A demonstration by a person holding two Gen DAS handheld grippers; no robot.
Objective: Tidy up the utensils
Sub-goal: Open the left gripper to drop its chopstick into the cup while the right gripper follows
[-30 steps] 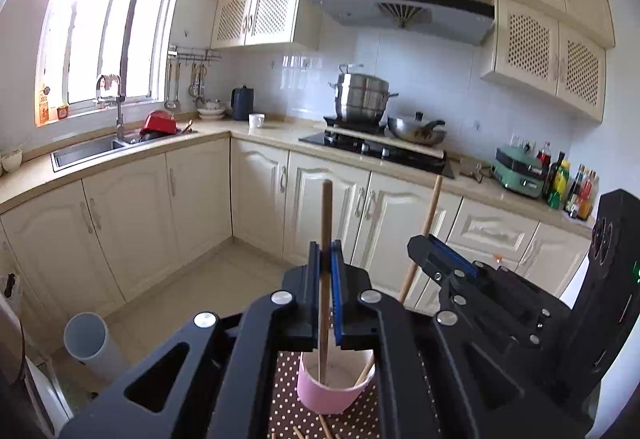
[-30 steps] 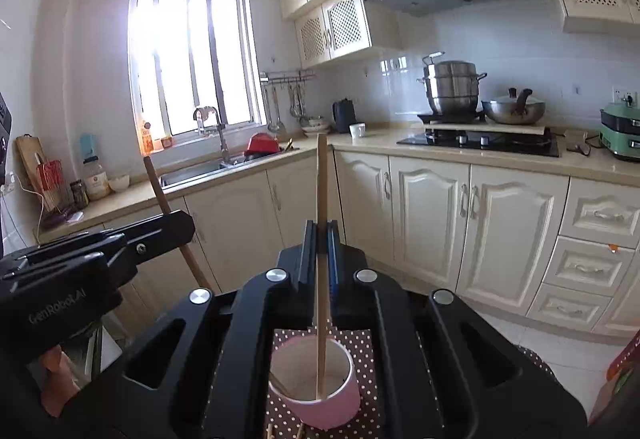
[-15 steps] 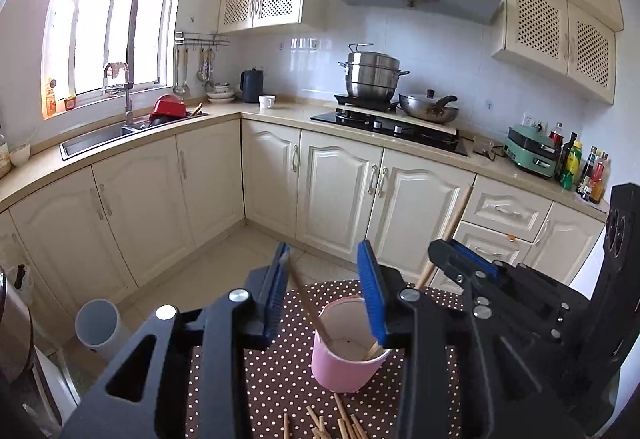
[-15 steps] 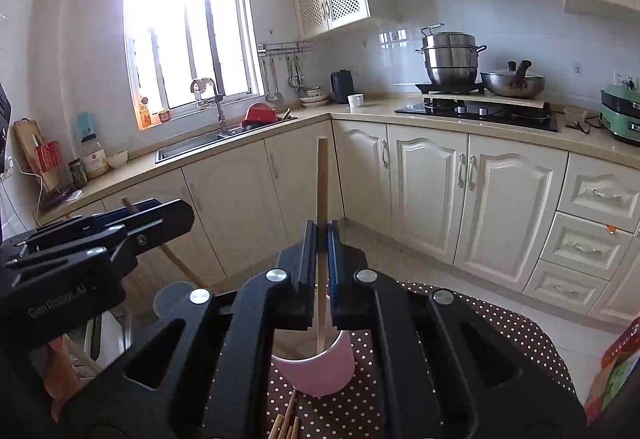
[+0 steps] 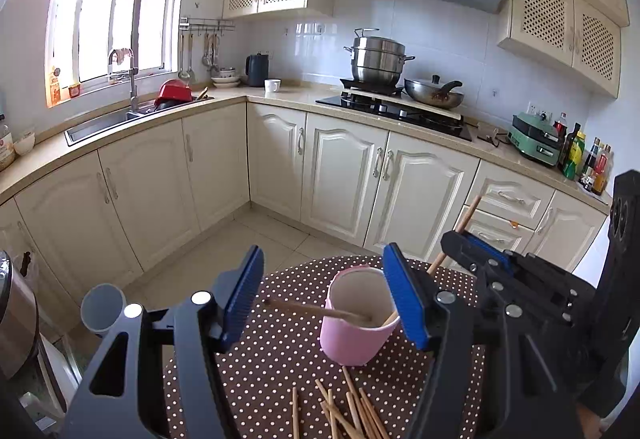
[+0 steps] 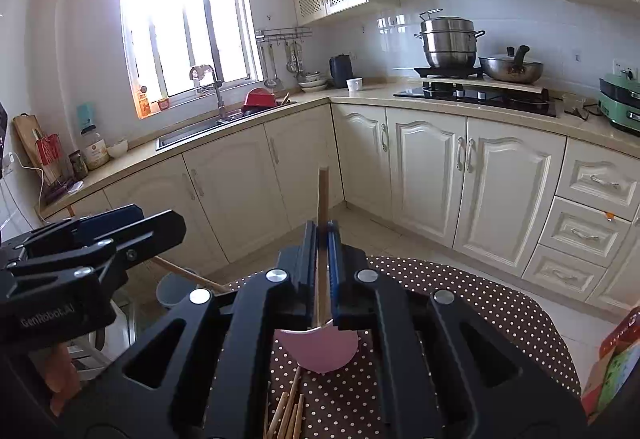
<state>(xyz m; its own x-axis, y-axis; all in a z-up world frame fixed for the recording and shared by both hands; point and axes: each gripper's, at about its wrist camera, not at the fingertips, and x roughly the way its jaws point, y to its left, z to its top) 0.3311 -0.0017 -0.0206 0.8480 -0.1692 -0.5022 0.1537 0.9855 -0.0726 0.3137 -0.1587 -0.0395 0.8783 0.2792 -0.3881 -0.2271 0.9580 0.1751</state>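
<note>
1. Left gripper (image 5: 324,303) released its chopstick within the last second. A second ago its jaws were clamped on an upright stick above the cup; now they stand wide apart, either side of the cup.
2. That chopstick (image 5: 316,310) now sits in the pink cup (image 5: 356,319), leaning far left over the rim, its top end sticking out toward the left jaw.
3. Judged meaning: one stick delivered, left gripper free for the next pick.
4. Right gripper (image 6: 323,271) is narrow, clamped on a second chopstick (image 6: 322,199). The stick stands upright between the jaws, its lower end at the cup (image 6: 320,351) mouth, seemingly just inside. It was held the same way a second ago, only now lower.
5. Judged next step: the right gripper lets go so its stick drops in too.
6. Loose chopsticks (image 5: 344,411) lie in a pile on the dotted bench (image 5: 260,359) just near of the cup, so plenty is left to do.
7. Pose: both grippers point forward and slightly down over the cup, left gripper on the left, right gripper (image 5: 472,247) close beside on the right, almost touching the left's right jaw.
8. Risk, judged: the cup looks tilted in the left view, and the leaning stick may tip it.
</note>
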